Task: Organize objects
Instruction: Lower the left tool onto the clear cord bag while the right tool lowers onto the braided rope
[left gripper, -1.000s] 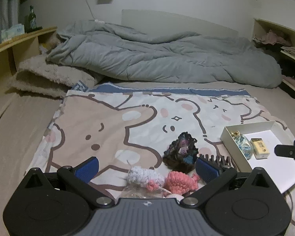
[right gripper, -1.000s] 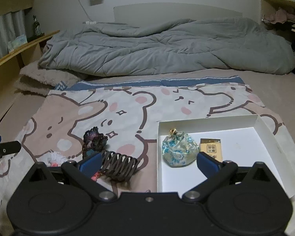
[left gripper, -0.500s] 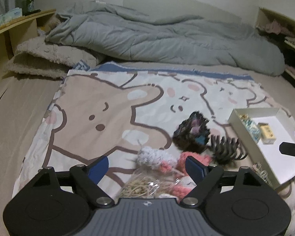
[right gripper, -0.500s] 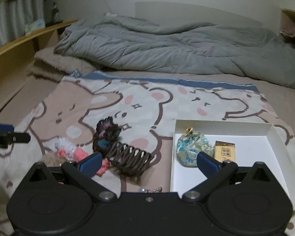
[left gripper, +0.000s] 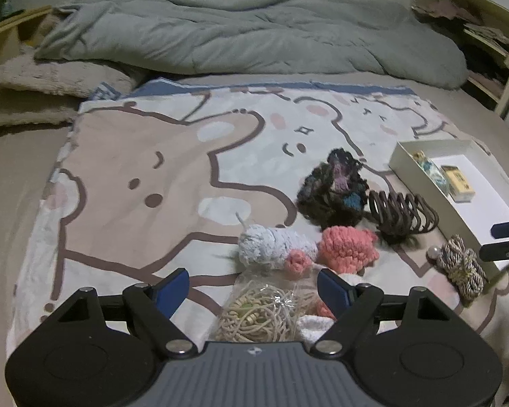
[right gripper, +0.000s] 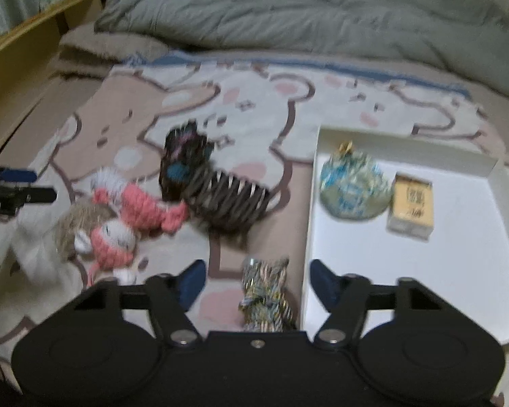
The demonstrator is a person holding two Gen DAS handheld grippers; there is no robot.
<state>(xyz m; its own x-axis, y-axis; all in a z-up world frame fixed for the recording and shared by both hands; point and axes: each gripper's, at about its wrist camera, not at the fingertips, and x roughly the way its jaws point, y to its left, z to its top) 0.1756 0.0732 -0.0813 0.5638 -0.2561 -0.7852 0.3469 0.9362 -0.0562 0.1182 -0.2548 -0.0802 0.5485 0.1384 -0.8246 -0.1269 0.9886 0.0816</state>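
Small items lie in a heap on the cartoon bear blanket [left gripper: 146, 169]: a dark crocheted scrunchie [left gripper: 332, 186], a brown claw hair clip [left gripper: 402, 212], pink [left gripper: 347, 247] and grey-white [left gripper: 271, 249] crocheted pieces, and a bag of beige cord [left gripper: 258, 315]. A twisted gold-striped hair tie [right gripper: 266, 291] lies beside the white box [right gripper: 465, 264]. The box holds a blue patterned pouch [right gripper: 353, 188] and a small yellow box [right gripper: 412, 207]. My left gripper [left gripper: 252, 291] is open over the cord bag. My right gripper [right gripper: 256, 283] is open around the hair tie, not gripping it.
A rumpled grey duvet [left gripper: 254, 37] covers the far end of the bed. A beige fluffy pillow [left gripper: 47, 84] lies at the far left, next to a wooden shelf [right gripper: 23, 44]. Cluttered shelves [left gripper: 475, 27] stand at the right.
Both grippers have pulled back and tipped down toward the heap. The right gripper has moved left, so the gold-striped hair tie now lies between its fingers. Both stay open.
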